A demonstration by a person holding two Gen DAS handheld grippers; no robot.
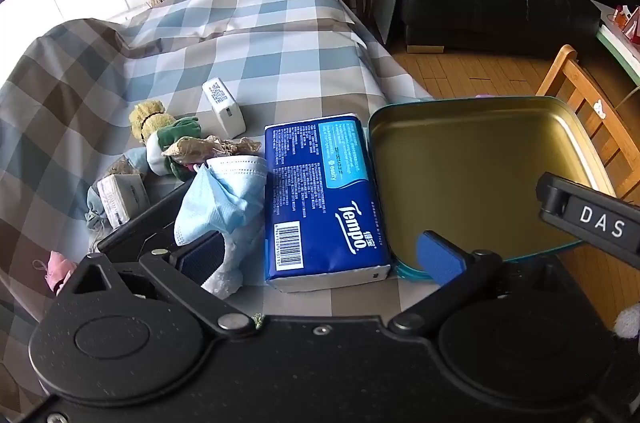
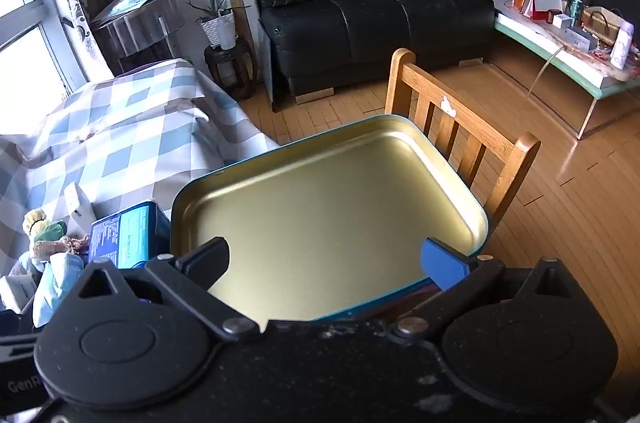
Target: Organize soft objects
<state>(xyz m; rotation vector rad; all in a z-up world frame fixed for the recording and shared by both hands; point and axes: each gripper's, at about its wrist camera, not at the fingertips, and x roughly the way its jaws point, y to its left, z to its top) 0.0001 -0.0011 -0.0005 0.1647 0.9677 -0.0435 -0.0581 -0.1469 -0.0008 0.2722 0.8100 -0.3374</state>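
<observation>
A blue Tempo tissue pack (image 1: 324, 199) lies on the checked cloth between my left gripper's open fingers (image 1: 320, 255). A light blue face mask (image 1: 220, 199) lies against the left finger (image 1: 200, 255). A gold-lined tin tray (image 1: 472, 175) sits right of the pack, and the right finger (image 1: 438, 257) is over its near rim. A plush doll (image 1: 160, 135) and a small tissue packet (image 1: 120, 197) lie further left. My right gripper (image 2: 326, 263) is open and empty over the near edge of the tray (image 2: 332, 207); the tissue pack (image 2: 128, 235) and mask (image 2: 56, 283) show at its left.
A white charger block (image 1: 224, 109) stands behind the doll. A pink item (image 1: 56, 271) lies at the cloth's left edge. A wooden chair (image 2: 460, 135) stands just beyond the tray. A black sofa (image 2: 380, 19) and a cluttered low table (image 2: 568, 39) are across the wooden floor.
</observation>
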